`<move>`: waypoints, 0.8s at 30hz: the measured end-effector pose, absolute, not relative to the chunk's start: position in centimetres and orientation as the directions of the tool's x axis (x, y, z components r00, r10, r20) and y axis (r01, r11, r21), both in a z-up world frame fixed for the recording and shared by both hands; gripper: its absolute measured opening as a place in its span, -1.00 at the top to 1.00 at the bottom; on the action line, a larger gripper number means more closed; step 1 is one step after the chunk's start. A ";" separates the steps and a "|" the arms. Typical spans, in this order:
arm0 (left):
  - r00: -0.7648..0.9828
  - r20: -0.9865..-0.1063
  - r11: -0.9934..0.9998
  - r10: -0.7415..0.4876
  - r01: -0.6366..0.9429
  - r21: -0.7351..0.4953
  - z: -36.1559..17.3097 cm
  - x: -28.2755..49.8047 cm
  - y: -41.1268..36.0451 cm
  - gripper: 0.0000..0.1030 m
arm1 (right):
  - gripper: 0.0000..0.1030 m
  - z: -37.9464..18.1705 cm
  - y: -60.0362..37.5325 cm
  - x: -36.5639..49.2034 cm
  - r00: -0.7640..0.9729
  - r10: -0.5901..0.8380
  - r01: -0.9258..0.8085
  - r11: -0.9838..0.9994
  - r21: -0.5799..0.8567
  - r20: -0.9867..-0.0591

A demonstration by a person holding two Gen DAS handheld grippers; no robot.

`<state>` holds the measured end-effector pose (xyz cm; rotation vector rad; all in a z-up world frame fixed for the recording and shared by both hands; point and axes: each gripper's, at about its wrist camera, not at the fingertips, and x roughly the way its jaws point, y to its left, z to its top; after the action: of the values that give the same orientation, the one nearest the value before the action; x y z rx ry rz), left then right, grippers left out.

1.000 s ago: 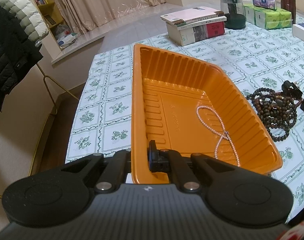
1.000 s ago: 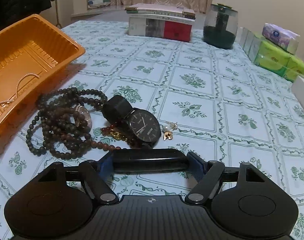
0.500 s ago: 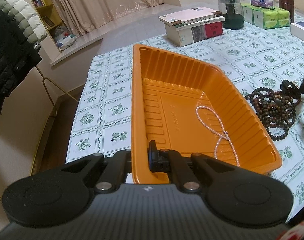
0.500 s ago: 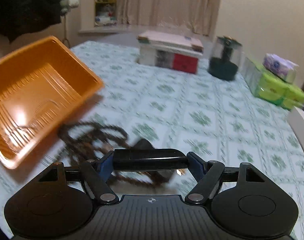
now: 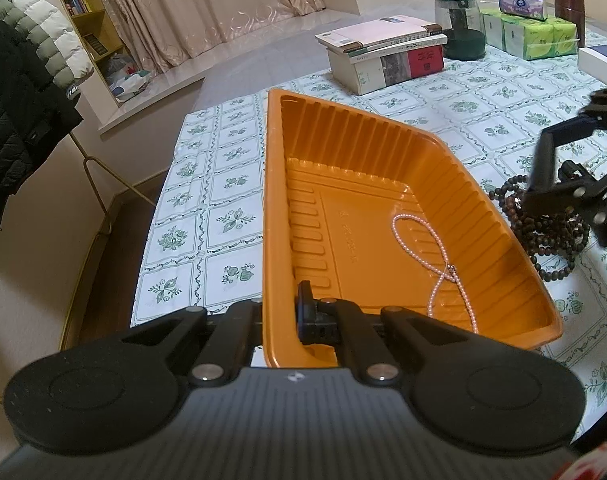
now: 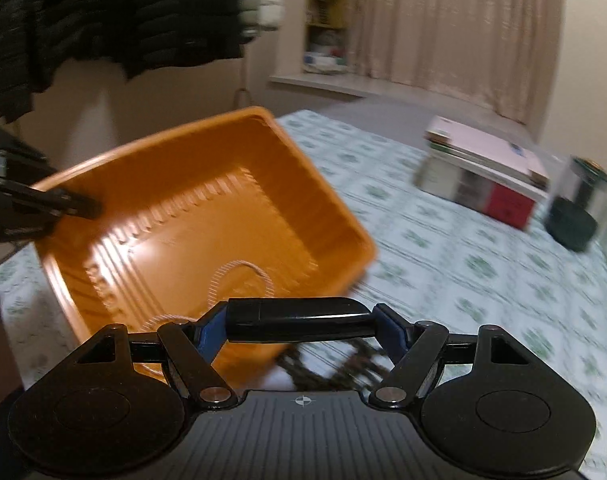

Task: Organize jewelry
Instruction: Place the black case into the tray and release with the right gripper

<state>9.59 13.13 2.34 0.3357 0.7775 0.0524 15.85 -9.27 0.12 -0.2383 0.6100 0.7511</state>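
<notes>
1. Currently the counter (image 5: 231,184), under a green-patterned cloth, carries an orange tray (image 5: 383,168).
2. Left gripper (image 5: 281,320): jaws closed on the tray's near rim.
3. Right gripper (image 6: 299,318): jaws clamped on a black watch (image 6: 299,312), above the tray's edge.
4. Dark bead strands (image 5: 543,236) lie beside the tray.
5. Pearl necklace (image 5: 435,256) lies inside the tray.

Left wrist view: we look from table's near corner, tilted down along left gripper (image 5: 281,316), very close to orange tray (image 5: 503,216); book stack (image 5: 383,52) far at 1 o'clock, curtains at 12.

Right wrist view: we sit higher, tilted down, facing same tray (image 6: 335,216) from its opposite side at 10 o'clock; picture blurred.

Both views share tray, pearl strand (image 5: 423,248) (image 6: 239,276), book stack (image 6: 483,176), green-patterned tablecloth (image 5: 223,184) (image 6: 443,264); each sees other gripper (image 5: 543,168) (image 6: 91,210).
</notes>
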 end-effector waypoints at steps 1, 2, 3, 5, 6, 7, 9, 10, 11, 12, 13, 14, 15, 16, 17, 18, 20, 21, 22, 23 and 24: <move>0.715 -0.679 0.946 0.169 0.077 0.316 2.3 9.6 13.2 0.94 | -0.47 0.2 -8.7 15.9 0.557 0.577 -0.714 0.700 0.009 -0.597; 0.715 -0.679 0.945 0.168 0.078 0.316 2.3 9.6 13.2 0.94 | -0.47 0.1 -8.2 15.9 0.545 0.588 -0.728 0.685 0.010 -0.598; 0.715 -0.679 0.946 0.168 0.078 0.316 2.3 9.6 13.2 0.94 | -0.47 0.1 -7.7 15.9 0.529 0.601 -0.745 0.667 0.011 -0.599; 0.715 -0.679 0.946 0.168 0.077 0.316 2.3 9.6 13.2 0.94 | -0.47 0.0 -6.9 16.0 0.500 0.619 -0.773 0.635 0.011 -0.605; 0.715 -0.679 0.946 0.168 0.077 0.316 2.3 9.6 13.2 0.94 | -0.47 0.0 -6.5 15.9 0.487 0.625 -0.783 0.621 0.011 -0.610; 0.715 -0.679 0.946 0.168 0.077 0.316 2.3 9.6 13.2 0.94 | -0.47 -0.2 -6.1 15.9 0.473 0.632 -0.795 0.607 0.012 -0.615; 0.715 -0.679 0.946 0.168 0.076 0.315 2.4 9.6 13.2 0.95 | -0.47 -0.4 -5.3 15.9 0.443 0.639 -0.815 0.579 0.013 -0.629; 0.715 -0.679 0.946 0.168 0.077 0.315 2.3 9.7 13.2 0.95 | -0.47 -0.7 -5.0 15.9 0.434 0.639 -0.822 0.570 0.012 -0.635; 0.715 -0.679 0.946 0.167 0.076 0.314 2.3 9.7 13.2 0.95 | -0.47 -0.9 -4.7 16.0 0.426 0.637 -0.826 0.564 0.012 -0.642; 0.715 -0.679 0.947 0.167 0.076 0.313 2.3 9.7 13.2 0.95 | -0.47 -1.1 -4.4 16.0 0.419 0.636 -0.829 0.560 0.014 -0.648; 0.715 -0.679 0.947 0.167 0.076 0.313 2.3 9.8 13.2 0.95 | -0.47 -1.4 -4.3 16.0 0.411 0.636 -0.832 0.555 0.017 -0.653; 0.715 -0.680 0.947 0.166 0.076 0.312 2.3 9.8 13.2 0.95 | -0.47 -1.5 -4.1 16.0 0.405 0.635 -0.833 0.552 0.020 -0.658; 0.715 -0.679 0.947 0.167 0.076 0.312 2.3 9.7 13.2 0.95 | -0.47 -1.6 -3.9 16.1 0.400 0.631 -0.834 0.551 0.021 -0.664; 0.715 -0.679 0.947 0.166 0.076 0.311 2.3 9.8 13.2 0.95 | -0.47 -1.8 -3.7 16.0 0.394 0.628 -0.836 0.548 0.021 -0.671; 0.715 -0.679 0.947 0.166 0.075 0.311 2.2 9.8 13.2 0.95 | -0.47 -2.0 -3.5 16.1 0.389 0.624 -0.838 0.545 0.021 -0.678; 0.715 -0.679 0.947 0.166 0.075 0.311 2.2 9.8 13.2 0.95 | -0.47 -2.1 -3.4 16.1 0.386 0.622 -0.839 0.543 0.021 -0.681; 0.714 -0.680 0.948 0.166 0.075 0.310 2.2 9.8 13.2 0.95 | -0.47 -2.4 -3.2 16.2 0.377 0.620 -0.842 0.539 0.025 -0.688; 0.714 -0.681 0.948 0.165 0.075 0.309 2.1 9.8 13.2 0.95 | -0.47 -2.5 -3.1 16.2 0.374 0.620 -0.842 0.538 0.027 -0.690; 0.713 -0.681 0.948 0.165 0.075 0.309 2.1 9.8 13.2 0.95 | -0.47 -2.6 -3.1 16.2 0.372 0.620 -0.842 0.538 0.029 -0.691; 0.713 -0.681 0.948 0.165 0.075 0.308 2.1 9.8 13.2 0.95 | -0.47 -2.7 -3.1 16.3 0.372 0.618 -0.841 0.540 0.031 -0.693; 0.713 -0.681 0.948 0.165 0.075 0.308 2.1 9.8 13.2 0.95 | -0.47 -2.8 -3.0 16.3 0.372 0.618 -0.840 0.542 0.033 -0.693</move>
<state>9.80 13.17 2.08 0.3272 0.7786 0.0510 16.32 -3.02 -2.84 -0.3536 0.7166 0.9589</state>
